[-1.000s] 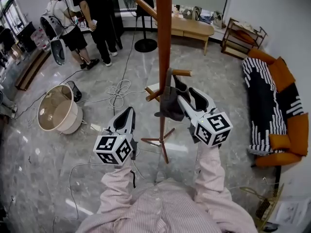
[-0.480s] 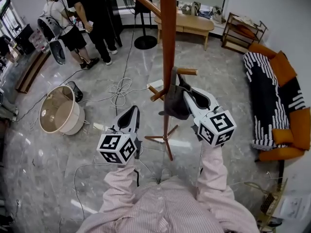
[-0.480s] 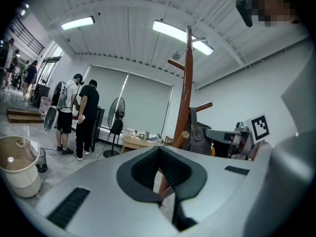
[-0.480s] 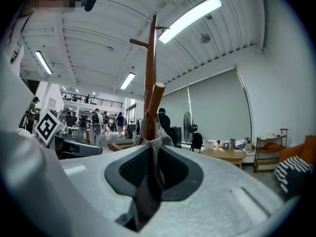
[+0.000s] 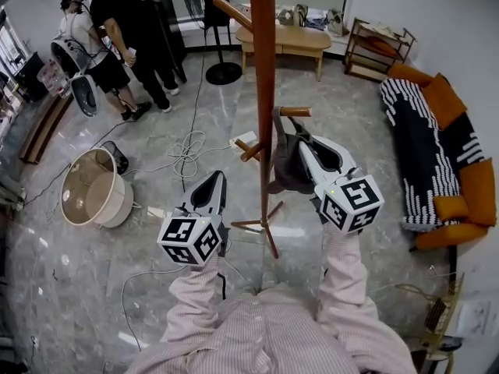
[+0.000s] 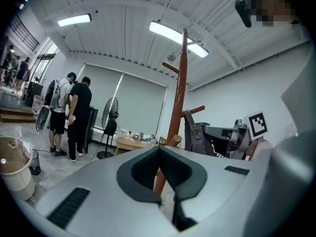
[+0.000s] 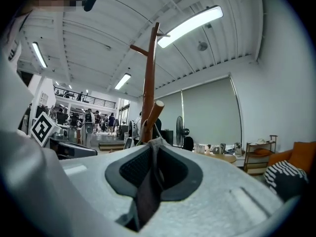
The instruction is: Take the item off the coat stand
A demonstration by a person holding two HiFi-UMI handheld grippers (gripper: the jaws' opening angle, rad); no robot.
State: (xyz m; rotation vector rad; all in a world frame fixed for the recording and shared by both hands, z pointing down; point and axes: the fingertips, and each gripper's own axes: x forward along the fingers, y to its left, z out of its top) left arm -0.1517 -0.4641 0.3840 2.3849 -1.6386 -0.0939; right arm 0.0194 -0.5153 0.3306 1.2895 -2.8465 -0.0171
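Grey bag (image 5: 284, 171), pinched in R claw (image 7: 153, 149)

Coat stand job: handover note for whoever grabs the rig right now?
Right tongs: jaws have just been closing and are now clamped on the strap of the dark grey bag.
Left tongs: shut, empty, short of the coat stand.
Bag hangs from the peg.
Done: grasp.
Left: lift the strap off the peg, carry the bag clear.
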